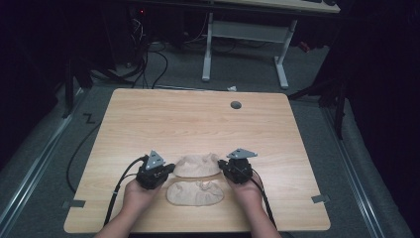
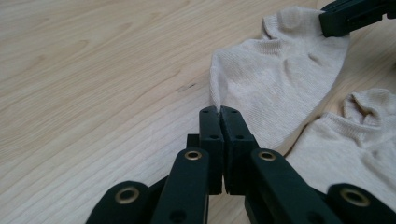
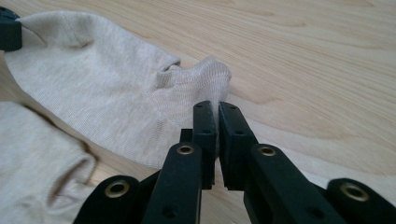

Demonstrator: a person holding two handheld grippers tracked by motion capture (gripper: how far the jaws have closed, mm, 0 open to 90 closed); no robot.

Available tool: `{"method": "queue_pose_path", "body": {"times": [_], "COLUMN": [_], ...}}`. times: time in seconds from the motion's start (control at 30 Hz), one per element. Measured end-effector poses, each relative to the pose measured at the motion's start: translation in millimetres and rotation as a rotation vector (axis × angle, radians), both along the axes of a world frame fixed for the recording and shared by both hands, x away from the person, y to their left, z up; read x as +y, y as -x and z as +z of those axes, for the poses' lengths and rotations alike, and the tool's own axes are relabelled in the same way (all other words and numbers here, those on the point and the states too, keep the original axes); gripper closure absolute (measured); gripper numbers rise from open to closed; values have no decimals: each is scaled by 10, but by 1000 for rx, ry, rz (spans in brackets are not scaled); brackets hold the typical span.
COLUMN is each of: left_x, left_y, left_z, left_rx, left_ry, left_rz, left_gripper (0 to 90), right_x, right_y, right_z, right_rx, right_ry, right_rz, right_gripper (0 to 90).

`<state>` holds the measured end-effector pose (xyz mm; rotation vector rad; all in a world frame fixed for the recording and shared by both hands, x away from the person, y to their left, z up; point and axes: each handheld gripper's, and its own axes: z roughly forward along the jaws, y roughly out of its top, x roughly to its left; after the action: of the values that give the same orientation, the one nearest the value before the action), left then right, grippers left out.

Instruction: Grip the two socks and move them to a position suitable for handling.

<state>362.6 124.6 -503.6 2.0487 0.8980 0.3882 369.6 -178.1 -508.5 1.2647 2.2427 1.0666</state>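
Tools left and right pinch far sock's ends.

The right gripper has its two black jaws pinched together on the edge of a beige knitted cotton sock lying on the light wooden table. At the sock's far end, another black gripper tip touches it. A second beige sock lies just beside the first.
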Motion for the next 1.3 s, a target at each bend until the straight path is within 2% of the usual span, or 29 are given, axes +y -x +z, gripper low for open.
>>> {"method": "queue_pose_path", "body": {"times": [0.2, 0.33, 0.43, 0.53, 0.63, 0.73, 0.87, 0.97, 1.13, 1.23, 1.3], "left_x": [83, 102, 106, 99, 94, 108, 127, 124, 101, 119, 110], "left_y": [49, 79, 118, 160, 218, 318, 465, 544, 622, 642, 664], "left_z": [60, 96, 118, 141, 171, 191, 248, 207, 197, 197, 190], "left_rx": [-9, 1, 12, 18, 18, 39, 50, 59, 42, 60, 59], "left_ry": [20, 36, 39, 56, 49, 60, 35, 28, 5, 17, 2], "left_rz": [24, 3, -19, -25, -39, -48, -62, -71, -92, -98, -106], "left_gripper": [883, 884, 884, 885, 886, 887, 886, 886, 886, 887, 886], "right_x": [113, 131, 111, 67, 39, 10, -6, -13, -16, -10, -4], "right_y": [33, 103, 202, 307, 381, 465, 636, 734, 835, 873, 887], "right_z": [35, 78, 145, 159, 184, 225, 251, 230, 201, 184, 176], "right_rx": [-34, -29, -57, -64, -77, -89, -105, -105, -99, -93, -88], "right_ry": [18, 15, 24, 16, 21, 1, 4, 1, -3, -1, 0], "right_rz": [36, 45, 59, 54, 60, 74, 104, 113, 120, 121, 123], "right_gripper": [864, 863, 863, 863, 862, 862, 862, 862, 863, 863, 863]}}
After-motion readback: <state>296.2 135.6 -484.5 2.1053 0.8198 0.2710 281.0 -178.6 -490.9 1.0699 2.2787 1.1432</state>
